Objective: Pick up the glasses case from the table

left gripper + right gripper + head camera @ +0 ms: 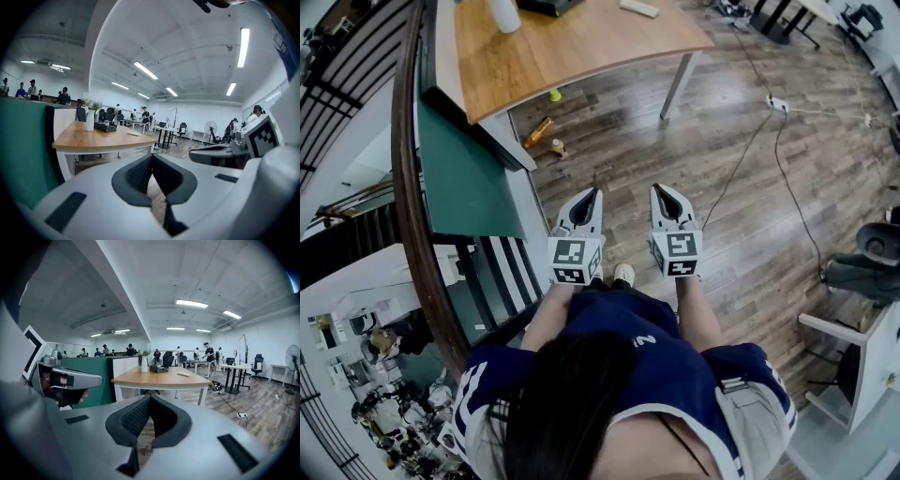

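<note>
A person stands on a wood floor, seen from above, holding a gripper in each hand in front of the body. The left gripper [592, 193] has its jaws pressed fully together with nothing between them, and the right gripper [662, 189] is the same, closed and empty. Both point ahead and slightly down toward a wooden table [581, 47], which stands well apart from them. The glasses case [637, 7] is most likely the small pale flat oblong near the table's far right area, though it is too small to be sure. A white vase [504, 14] and a dark box [548, 5] sit to its left, apart from it. The case lies flat, its long side running mostly across the view, slanting a little down to the right, so neither end points at the person. Judging by its look, it is probably light and rigid, with a smooth shell that could slip under a narrow pinch. The safest hold seems to be across its short width near the middle, with the jaws opened first and closing on the two long sides. Nothing crowds it, so either gripper could come in from the near edge.
</note>
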Motion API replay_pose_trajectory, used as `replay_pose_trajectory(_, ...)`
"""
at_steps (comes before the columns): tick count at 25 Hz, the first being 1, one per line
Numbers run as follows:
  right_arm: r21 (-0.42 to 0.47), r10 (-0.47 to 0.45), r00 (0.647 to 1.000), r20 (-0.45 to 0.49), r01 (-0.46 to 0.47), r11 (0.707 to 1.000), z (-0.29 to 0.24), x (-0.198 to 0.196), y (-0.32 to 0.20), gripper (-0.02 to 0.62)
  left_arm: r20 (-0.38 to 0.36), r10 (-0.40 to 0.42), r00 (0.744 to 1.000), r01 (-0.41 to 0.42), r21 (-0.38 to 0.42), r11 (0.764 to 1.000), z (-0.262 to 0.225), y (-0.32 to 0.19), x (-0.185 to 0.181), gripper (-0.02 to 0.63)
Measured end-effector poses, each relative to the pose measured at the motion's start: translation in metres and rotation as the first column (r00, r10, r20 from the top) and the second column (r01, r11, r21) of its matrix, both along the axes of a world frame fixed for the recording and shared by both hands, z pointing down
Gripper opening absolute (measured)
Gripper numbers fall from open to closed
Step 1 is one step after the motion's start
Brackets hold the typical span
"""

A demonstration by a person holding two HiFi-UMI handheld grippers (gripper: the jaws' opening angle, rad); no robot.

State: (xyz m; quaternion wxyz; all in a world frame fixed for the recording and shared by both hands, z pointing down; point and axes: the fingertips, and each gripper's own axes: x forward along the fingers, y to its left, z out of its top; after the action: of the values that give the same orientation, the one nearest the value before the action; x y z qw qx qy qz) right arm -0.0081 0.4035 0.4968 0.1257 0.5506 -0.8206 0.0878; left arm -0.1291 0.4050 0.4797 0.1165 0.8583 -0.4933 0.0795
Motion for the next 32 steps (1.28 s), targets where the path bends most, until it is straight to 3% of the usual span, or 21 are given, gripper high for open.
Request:
replay_pose_trajectory(13, 0.039, 0.045, 0.999, 0.028, -0.046, 0.998, -0.009, 0.0, 0.017, 0.014, -0.046, 0.012, 0.999, -0.01, 0.036, 0.999, -0.01, 0.014, -0.015, 0.003)
replay_pose_trajectory(14, 0.039, 0.037, 0.999, 0.037, -0.039, 0.998, -0.011, 0.001, 0.018, 0.046, -0.064, 0.021, 0.998, -0.018, 0.037, 0.999, -0.011, 0.015, -0.014, 0.011)
replay_pose_trajectory(15, 0.039, 0.021, 0.999, 0.047, -0.023, 0.999, -0.012, -0.001, 0.018, 0.151, -0.086, 0.031, 0.996, -0.028, 0.038, 0.999, -0.013, 0.016, -0.012, 0.057)
replay_pose_trajectory(16, 0.043, 0.003, 0.998, 0.056, -0.005, 0.999, -0.015, -0.002, 0.018, 0.212, -0.106, 0.043, 0.993, -0.039, 0.042, 0.998, -0.015, 0.016, -0.011, 0.147)
replay_pose_trajectory(17, 0.054, -0.016, 0.998, 0.06, 0.012, 0.998, -0.018, -0.004, 0.018, 0.24, -0.12, 0.056, 0.991, -0.05, 0.048, 0.998, -0.017, 0.017, -0.009, 0.217)
replay_pose_trajectory(20, 0.086, -0.065, 0.996, 0.059, 0.06, 0.995, -0.024, -0.006, 0.022, 0.362, -0.119, 0.101, 0.988, -0.094, 0.059, 0.994, -0.017, 0.021, 0.001, 0.31)
replay_pose_trajectory(23, 0.082, -0.084, 0.996, 0.035, 0.081, 0.993, -0.021, -0.003, 0.025, 0.38, -0.119, 0.127, 0.985, -0.122, 0.049, 0.991, -0.012, 0.027, 0.013, 0.329)
replay_pose_trajectory(32, 0.06, -0.082, 0.997, -0.001, 0.082, 0.995, -0.009, 0.02, 0.024, 0.403, -0.106, 0.081, 0.991, -0.078, 0.028, 0.997, -0.002, 0.027, 0.025, 0.348)
